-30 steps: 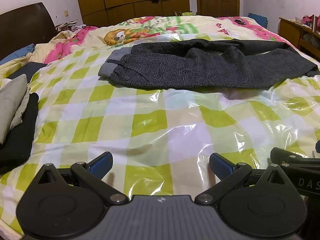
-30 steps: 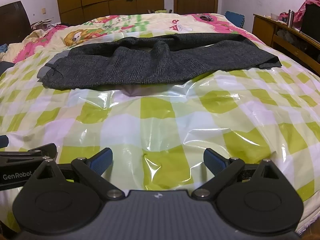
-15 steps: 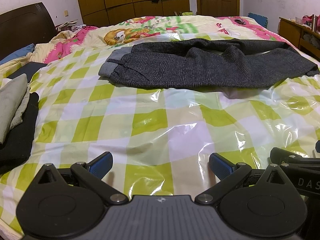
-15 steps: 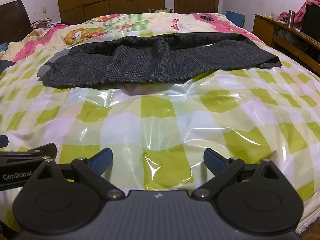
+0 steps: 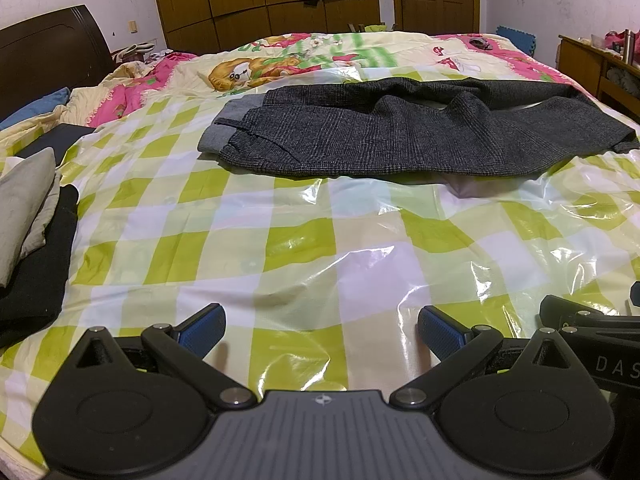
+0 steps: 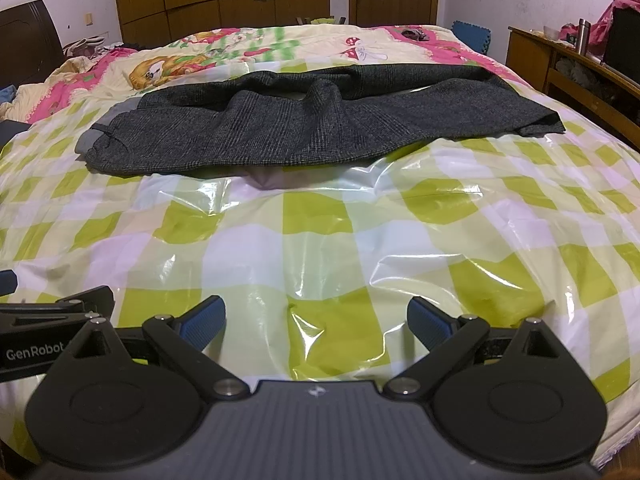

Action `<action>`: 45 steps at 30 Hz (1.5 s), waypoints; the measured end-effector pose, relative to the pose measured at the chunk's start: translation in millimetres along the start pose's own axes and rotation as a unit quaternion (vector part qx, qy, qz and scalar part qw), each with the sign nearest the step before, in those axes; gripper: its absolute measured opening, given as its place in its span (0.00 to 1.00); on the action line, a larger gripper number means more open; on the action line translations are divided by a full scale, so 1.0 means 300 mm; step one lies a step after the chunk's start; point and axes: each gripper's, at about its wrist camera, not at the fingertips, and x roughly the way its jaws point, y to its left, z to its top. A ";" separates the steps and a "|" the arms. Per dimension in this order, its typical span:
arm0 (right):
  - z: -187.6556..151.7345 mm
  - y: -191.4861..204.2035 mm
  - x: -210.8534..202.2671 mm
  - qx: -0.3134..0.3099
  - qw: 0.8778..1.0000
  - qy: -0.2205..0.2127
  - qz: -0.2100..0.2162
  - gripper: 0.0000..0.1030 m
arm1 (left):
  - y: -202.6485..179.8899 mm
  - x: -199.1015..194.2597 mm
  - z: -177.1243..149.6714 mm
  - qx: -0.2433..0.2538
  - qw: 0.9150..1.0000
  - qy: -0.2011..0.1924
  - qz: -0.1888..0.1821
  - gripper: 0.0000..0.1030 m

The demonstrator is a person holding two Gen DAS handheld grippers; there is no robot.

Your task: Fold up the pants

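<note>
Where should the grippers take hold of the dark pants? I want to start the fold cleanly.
Probably the near long edge of the pants, from the front: left gripper near the waistband, right gripper near the hems.

1. The pants [image 5: 400, 136] are dark grey with a fine check; the waistband looks lighter grey.
2. The plastic sheet [image 5: 304, 240] has green, white and pale yellow squares.
3. The quilt [image 6: 248, 52] is cream and pink with cartoon prints.
4. The finger pads [image 6: 202, 322] are blue.
</note>
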 end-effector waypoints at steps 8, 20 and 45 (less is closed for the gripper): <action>0.000 0.000 0.000 0.000 1.000 0.000 0.000 0.95 | 0.000 0.000 -0.001 0.000 1.000 0.000 0.000 1.00; -0.004 0.002 0.002 0.000 1.000 0.001 0.001 0.95 | 0.009 0.001 -0.009 -0.003 1.000 0.002 -0.001 1.00; -0.013 0.008 0.007 0.002 1.000 0.005 0.002 0.95 | 0.009 0.001 -0.010 -0.003 1.000 0.002 0.000 1.00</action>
